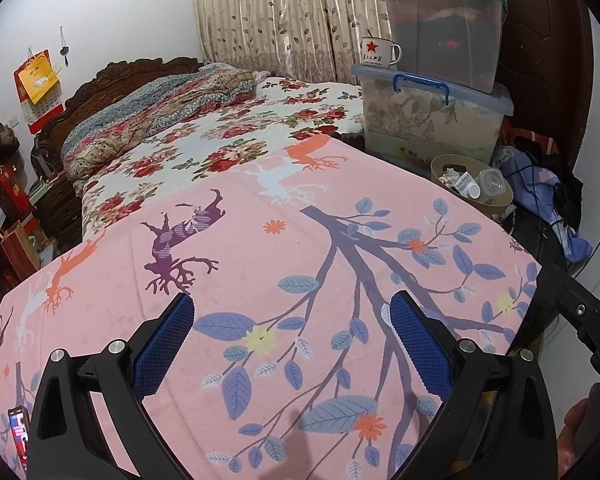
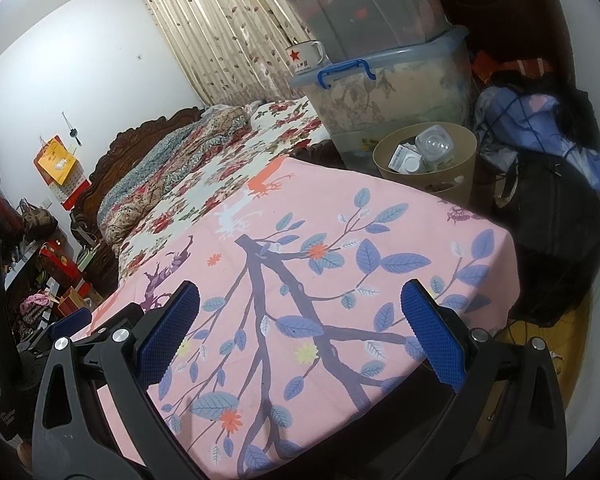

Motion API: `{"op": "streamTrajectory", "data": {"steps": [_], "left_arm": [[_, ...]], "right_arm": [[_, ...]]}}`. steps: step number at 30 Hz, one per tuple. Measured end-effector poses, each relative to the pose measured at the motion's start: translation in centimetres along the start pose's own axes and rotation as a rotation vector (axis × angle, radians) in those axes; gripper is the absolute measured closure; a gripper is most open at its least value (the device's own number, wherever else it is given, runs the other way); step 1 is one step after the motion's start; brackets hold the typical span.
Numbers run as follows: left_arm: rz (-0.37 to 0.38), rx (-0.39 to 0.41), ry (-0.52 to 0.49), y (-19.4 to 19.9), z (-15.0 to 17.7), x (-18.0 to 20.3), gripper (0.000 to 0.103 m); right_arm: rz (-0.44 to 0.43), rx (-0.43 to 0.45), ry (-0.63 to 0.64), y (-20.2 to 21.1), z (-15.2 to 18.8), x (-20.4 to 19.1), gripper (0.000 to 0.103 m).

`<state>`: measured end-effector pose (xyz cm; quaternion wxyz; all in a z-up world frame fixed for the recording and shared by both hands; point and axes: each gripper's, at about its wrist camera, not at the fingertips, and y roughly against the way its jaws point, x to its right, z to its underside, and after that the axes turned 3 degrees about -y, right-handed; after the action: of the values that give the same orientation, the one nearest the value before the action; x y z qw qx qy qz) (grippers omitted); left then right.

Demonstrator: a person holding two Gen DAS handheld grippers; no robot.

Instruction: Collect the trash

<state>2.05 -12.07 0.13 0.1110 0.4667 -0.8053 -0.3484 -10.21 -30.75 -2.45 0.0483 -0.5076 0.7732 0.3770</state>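
Pink leaf-printed cloth [image 1: 260,264] covered the surface at frame centre. Both the left gripper [image 1: 292,320] and right gripper [image 2: 300,312] hovered spread, empty. Trash filled the round tan wastebasket [image 2: 460,184] at upper right, below stacked clear plastic storage boxes [image 1: 436,120].

We hold our left gripper [image 1: 292,324] level with its jaws spread wide, the blue pads [image 1: 162,346] facing each other and nothing between them. At about four o'clock in its view, part of our right tool's black frame shows, and at five o'clock what may be a fingertip, too blurred to be sure. Our right gripper [image 2: 300,320] is likewise spread wide and empty, its blue pads [image 2: 432,338] angled inward. At about eight o'clock in its view, the left tool's blue pad tip peeks in.
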Motion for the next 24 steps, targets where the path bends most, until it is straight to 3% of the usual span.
{"op": "streamTrajectory", "data": {"steps": [24], "left_arm": [[-0.003, -0.005, -0.006, -0.04, 0.04, 0.07, 0.008]], "right_arm": [[-0.001, -0.003, -0.001, 0.03, 0.0, 0.02, 0.003]]}}
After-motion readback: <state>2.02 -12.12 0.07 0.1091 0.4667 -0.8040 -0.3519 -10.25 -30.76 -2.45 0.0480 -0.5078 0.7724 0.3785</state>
